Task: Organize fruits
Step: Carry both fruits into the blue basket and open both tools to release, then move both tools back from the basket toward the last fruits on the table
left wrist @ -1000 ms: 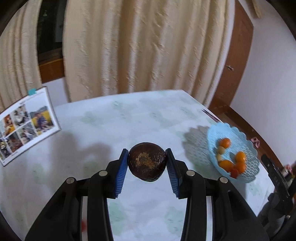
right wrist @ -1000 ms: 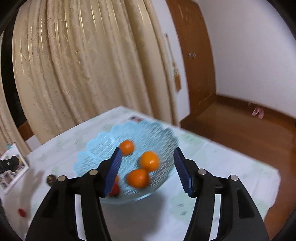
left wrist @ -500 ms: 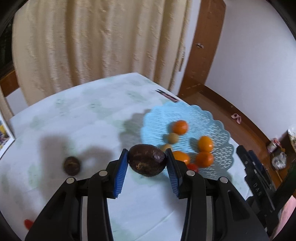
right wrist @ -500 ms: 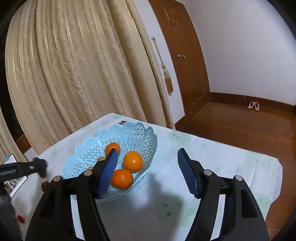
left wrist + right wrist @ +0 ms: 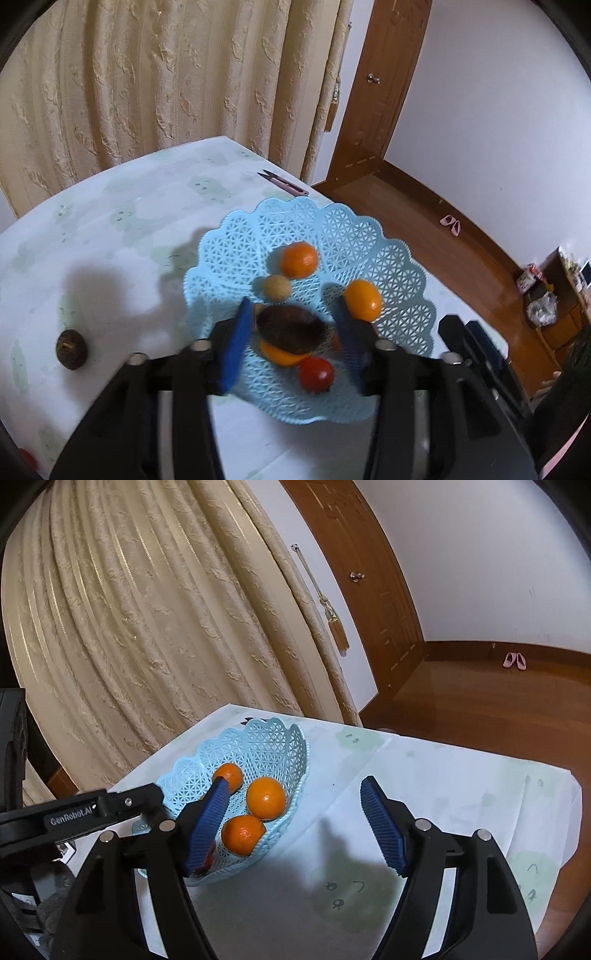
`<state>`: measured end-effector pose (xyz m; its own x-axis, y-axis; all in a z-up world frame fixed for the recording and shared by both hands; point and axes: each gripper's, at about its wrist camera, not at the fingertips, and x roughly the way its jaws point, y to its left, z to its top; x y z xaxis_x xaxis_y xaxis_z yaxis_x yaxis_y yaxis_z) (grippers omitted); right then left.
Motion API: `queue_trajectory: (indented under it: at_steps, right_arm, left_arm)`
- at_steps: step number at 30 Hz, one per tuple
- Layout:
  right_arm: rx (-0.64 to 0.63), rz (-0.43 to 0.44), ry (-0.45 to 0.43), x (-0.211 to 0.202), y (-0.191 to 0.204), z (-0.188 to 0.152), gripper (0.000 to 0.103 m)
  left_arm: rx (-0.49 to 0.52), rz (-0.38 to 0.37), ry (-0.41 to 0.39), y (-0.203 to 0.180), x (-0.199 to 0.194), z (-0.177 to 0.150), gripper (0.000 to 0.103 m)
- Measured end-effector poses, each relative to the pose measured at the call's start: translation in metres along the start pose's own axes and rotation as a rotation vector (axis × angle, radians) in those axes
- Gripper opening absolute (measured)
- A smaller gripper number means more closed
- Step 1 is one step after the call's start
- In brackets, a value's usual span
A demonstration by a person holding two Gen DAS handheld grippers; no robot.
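In the left wrist view my left gripper [image 5: 291, 339] hangs over the light blue lattice basket [image 5: 354, 236] with its jaws spread wide. The dark brown fruit [image 5: 290, 328] lies between them, clear of both pads, on an orange in the basket. Other oranges [image 5: 299, 258], a small tan fruit [image 5: 276, 287] and a red tomato [image 5: 316, 373] lie in the basket. A second dark fruit [image 5: 71, 349] sits on the table at left. My right gripper [image 5: 295, 823] is open and empty beside the basket [image 5: 258, 746], right of it.
The table [image 5: 110, 221] has a pale printed cloth. A small pink clipper [image 5: 282, 181] lies near its far edge. A red thing [image 5: 26, 456] shows at the lower left. Curtains hang behind; wooden floor lies beyond the right edge.
My left gripper carried the dark fruit from the table's middle to over the basket, then opened; the fruit now lies loose in the basket. The right gripper drew back a little.
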<state>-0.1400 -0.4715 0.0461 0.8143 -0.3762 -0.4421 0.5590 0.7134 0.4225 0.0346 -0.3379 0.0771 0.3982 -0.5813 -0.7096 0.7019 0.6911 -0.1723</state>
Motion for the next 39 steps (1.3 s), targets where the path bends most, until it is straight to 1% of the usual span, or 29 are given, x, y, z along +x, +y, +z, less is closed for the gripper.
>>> queue_trajectory:
  at_steps: [1, 4, 8, 10, 15, 25, 26, 27, 30, 35, 39]
  right_arm:
    - [0.004, 0.001, 0.001, 0.002, 0.000, 0.001, 0.075]
    - [0.013, 0.004, 0.003, 0.003, -0.002, 0.002, 0.075]
    - [0.015, 0.004, -0.002, 0.001, -0.002, 0.002, 0.075]
    - [0.015, 0.002, -0.002, 0.002, -0.001, 0.002, 0.075]
    - [0.020, -0.005, -0.004, 0.003, -0.002, 0.002, 0.075]
    - [0.018, -0.028, -0.013, 0.001, -0.001, 0.001, 0.076]
    - [0.014, -0.028, -0.012, 0.001, -0.001, 0.001, 0.077]
    - [0.011, -0.027, -0.010, 0.001, 0.000, 0.002, 0.081]
    - [-0.004, -0.031, -0.008, 0.002, 0.004, 0.001, 0.082]
    - [-0.055, -0.035, -0.003, 0.003, 0.015, 0.000, 0.082]
    - [-0.093, -0.006, 0.018, 0.003, 0.028, -0.001, 0.082]
  left_arm:
    - [-0.015, -0.008, -0.015, 0.001, -0.001, 0.001, 0.074]
    - [-0.016, -0.011, -0.036, 0.001, -0.006, 0.002, 0.075]
    - [-0.024, 0.031, -0.049, 0.008, -0.012, 0.003, 0.080]
    - [-0.029, 0.061, -0.054, 0.014, -0.015, 0.003, 0.080]
    - [-0.059, 0.101, -0.053, 0.030, -0.022, 0.001, 0.081]
    - [-0.077, 0.232, -0.073, 0.057, -0.039, -0.016, 0.081]
    - [-0.075, 0.242, -0.075, 0.058, -0.040, -0.017, 0.081]
    - [-0.073, 0.254, -0.079, 0.060, -0.042, -0.019, 0.081]
    - [-0.068, 0.299, -0.094, 0.066, -0.049, -0.024, 0.081]
    - [-0.053, 0.350, -0.112, 0.075, -0.060, -0.031, 0.081]
    - [-0.051, 0.381, -0.127, 0.082, -0.070, -0.037, 0.081]
